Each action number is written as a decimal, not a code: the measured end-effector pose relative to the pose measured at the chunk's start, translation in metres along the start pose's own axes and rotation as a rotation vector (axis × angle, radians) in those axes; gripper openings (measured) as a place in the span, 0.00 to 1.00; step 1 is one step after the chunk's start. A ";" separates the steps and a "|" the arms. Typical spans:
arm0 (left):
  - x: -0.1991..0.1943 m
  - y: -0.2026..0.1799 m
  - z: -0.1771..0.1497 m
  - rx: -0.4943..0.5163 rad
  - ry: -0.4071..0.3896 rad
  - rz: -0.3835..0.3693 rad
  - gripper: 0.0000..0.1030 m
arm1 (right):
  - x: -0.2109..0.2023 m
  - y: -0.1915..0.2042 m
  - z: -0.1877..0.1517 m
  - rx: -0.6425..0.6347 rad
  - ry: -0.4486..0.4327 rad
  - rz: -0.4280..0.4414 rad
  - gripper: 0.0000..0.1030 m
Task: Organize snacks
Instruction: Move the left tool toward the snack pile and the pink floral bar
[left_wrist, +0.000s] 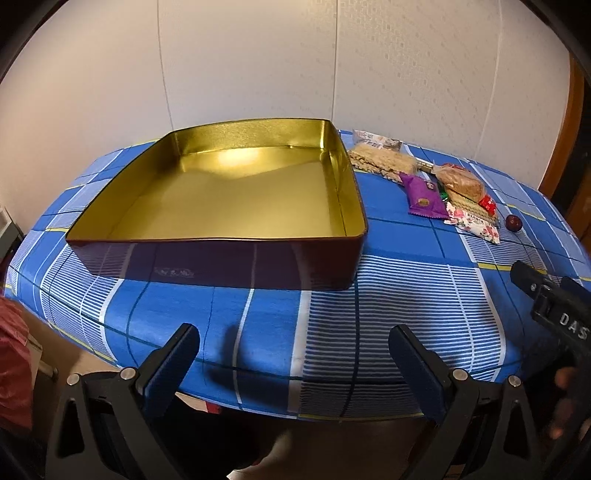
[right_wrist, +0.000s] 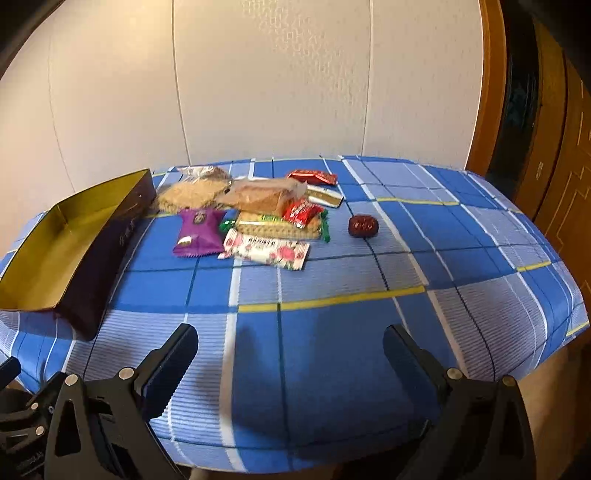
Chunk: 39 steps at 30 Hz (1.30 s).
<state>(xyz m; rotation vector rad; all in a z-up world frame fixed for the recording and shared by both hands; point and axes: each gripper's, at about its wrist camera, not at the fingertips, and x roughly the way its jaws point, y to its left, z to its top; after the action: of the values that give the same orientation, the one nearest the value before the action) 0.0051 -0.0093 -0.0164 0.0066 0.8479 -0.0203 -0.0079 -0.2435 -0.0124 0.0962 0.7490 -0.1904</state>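
An empty tin box (left_wrist: 229, 192) with a gold inside and dark purple walls sits on the blue checked tablecloth (left_wrist: 406, 295). To its right lies a pile of snacks: a purple packet (right_wrist: 197, 232), a floral packet (right_wrist: 266, 251), red packets (right_wrist: 301, 212), bread in clear wrap (right_wrist: 266, 195), noodle-like blocks (right_wrist: 190, 195) and a dark red date (right_wrist: 363, 226). The box edge (right_wrist: 70, 240) shows at left in the right wrist view. My left gripper (left_wrist: 295, 339) is open near the table's front edge, before the box. My right gripper (right_wrist: 290, 339) is open, short of the snacks.
The table stands against a pale wall. A wooden door frame (right_wrist: 491, 110) and cabinet (right_wrist: 561, 184) are at the right. Something red (left_wrist: 13, 362) sits low at the left. The right gripper's body (left_wrist: 554, 314) shows at the left wrist view's right edge.
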 end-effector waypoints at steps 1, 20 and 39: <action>0.000 -0.001 0.001 0.002 0.003 -0.007 1.00 | 0.002 -0.002 0.001 -0.002 0.002 -0.003 0.99; -0.003 -0.036 0.021 0.050 0.036 -0.193 1.00 | 0.050 -0.103 0.042 0.115 0.009 -0.034 0.95; 0.033 -0.091 0.045 0.130 0.109 -0.256 1.00 | 0.091 -0.118 0.058 0.184 0.007 0.113 0.62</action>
<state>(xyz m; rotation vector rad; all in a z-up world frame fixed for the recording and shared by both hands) 0.0590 -0.1018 -0.0110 0.0212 0.9507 -0.3181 0.0715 -0.3801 -0.0346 0.3136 0.7299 -0.1508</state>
